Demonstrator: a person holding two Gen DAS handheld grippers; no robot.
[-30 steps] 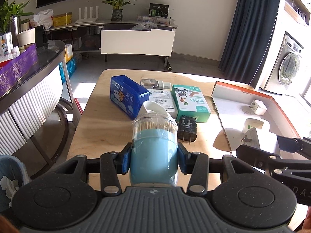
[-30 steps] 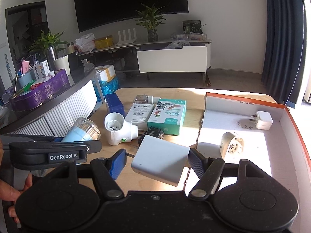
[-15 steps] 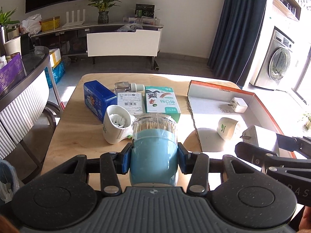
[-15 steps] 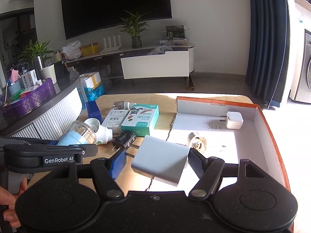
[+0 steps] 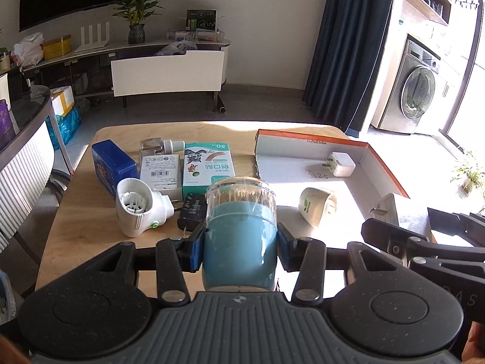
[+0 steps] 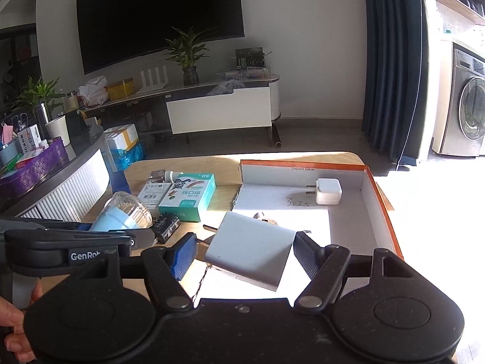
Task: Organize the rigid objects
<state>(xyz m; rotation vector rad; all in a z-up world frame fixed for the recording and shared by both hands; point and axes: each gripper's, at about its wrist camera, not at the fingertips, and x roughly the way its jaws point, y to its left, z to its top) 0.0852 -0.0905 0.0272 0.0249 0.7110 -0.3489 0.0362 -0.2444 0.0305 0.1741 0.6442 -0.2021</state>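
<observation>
- Left gripper [image 5: 240,250]: blue pads pressed on both sides of a toothpick jar [image 5: 241,233], jaws narrowed to the jar's width; jar held clear above the table [image 5: 81,227]
- Jar: pale blue round body, clear domed top wrapped in film, packed with wooden toothpicks; lies along the fingers, clear end pointing away from the camera
- Right gripper [image 6: 242,253]: jaws set wide, gripping a white charger [image 6: 250,253] held at a tilt, one corner toward each pad; right pad touches it, left contact hard to make out
- Charger: flat square white block, smooth faces, metal prongs sticking out on its left side
- Both held things hang near the open side of the box [image 5: 385,166]
- Box: shallow cardboard, orange outside, white inside, handwritten digits on the floor; a small white plug [image 5: 341,163] lies near its far wall, a cream round plug [image 5: 316,206] with a green leaf mark nearer the open side
- On the table left of the box: white nightlight plug [image 5: 139,207], black adapter [image 5: 192,212], teal plaster box [image 5: 208,166], white labelled box [image 5: 159,171], blue case [image 5: 112,162], small glass bottle [image 5: 159,145]
- A hand [image 6: 15,327] shows at the lower left of the right view, on the left gripper's handle
</observation>
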